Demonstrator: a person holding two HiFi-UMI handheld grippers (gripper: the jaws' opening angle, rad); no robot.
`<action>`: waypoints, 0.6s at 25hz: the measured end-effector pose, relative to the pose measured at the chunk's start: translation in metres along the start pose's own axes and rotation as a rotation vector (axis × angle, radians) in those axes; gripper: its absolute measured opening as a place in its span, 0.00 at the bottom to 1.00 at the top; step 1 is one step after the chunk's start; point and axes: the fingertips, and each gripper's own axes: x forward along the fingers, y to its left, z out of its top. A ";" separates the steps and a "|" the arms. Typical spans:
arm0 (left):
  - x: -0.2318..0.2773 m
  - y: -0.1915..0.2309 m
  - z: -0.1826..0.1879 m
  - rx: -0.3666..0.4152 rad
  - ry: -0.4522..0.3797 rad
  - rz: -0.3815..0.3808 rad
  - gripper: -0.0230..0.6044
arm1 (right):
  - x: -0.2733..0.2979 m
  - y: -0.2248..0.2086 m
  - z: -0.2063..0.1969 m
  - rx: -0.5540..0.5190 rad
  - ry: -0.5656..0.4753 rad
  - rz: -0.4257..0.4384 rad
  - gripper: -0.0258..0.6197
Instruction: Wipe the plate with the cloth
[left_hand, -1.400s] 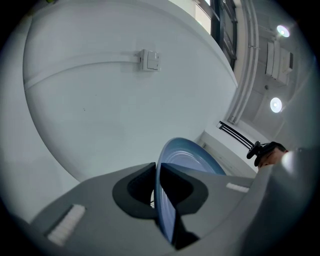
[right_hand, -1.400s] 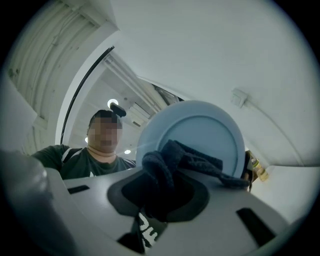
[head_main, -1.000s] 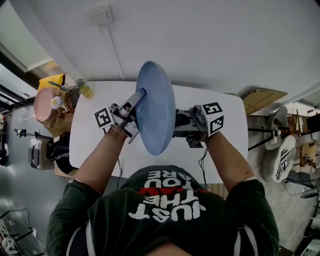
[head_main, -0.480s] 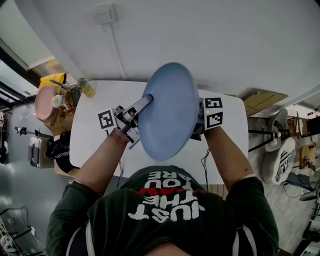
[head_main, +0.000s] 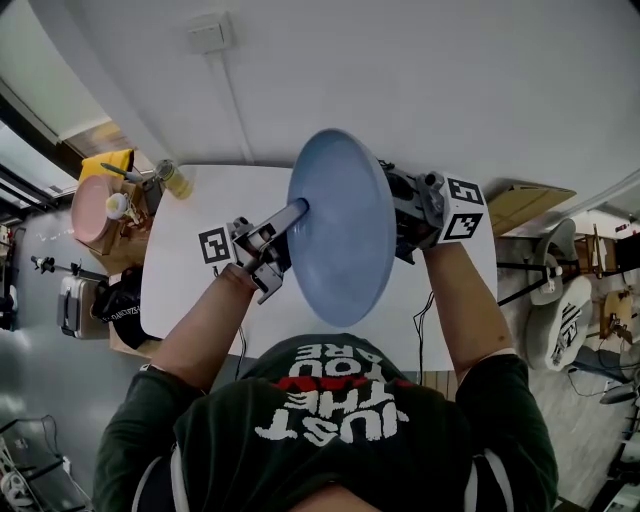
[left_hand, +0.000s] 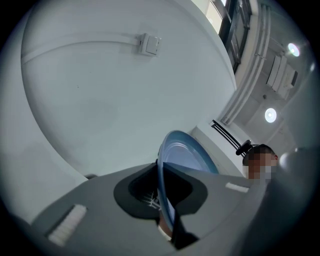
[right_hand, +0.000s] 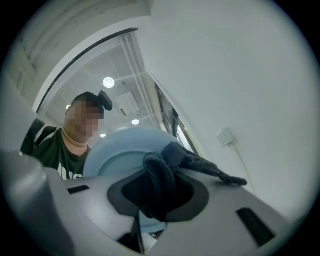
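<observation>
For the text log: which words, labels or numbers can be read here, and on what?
"JUST THE ... YOU ARE": T-shirt, upside down in the head view; the red middle word is unreadable.
Black bag: white print, too small to read.
Marker cubes: square patterns only, no words.

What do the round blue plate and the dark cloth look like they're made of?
Round blue plate: probably glazed ceramic or hard plastic, and the look doesn't settle which. It has a smooth, even pale blue surface with a soft sheen and a thin, rigid rim.
Dark cloth: a soft textile, possibly knitted or terry. It is matte and nubbly, bunched into thick folds with one end trailing limply.
</observation>
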 end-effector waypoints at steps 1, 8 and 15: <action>-0.002 0.004 0.000 -0.003 -0.008 0.015 0.07 | -0.002 0.006 0.008 -0.012 -0.011 0.014 0.15; -0.017 0.006 0.014 -0.004 -0.080 0.048 0.07 | -0.021 0.066 -0.008 0.023 0.050 0.161 0.15; -0.051 0.026 0.022 0.029 -0.132 0.168 0.07 | -0.105 0.007 -0.055 0.109 -0.003 -0.322 0.15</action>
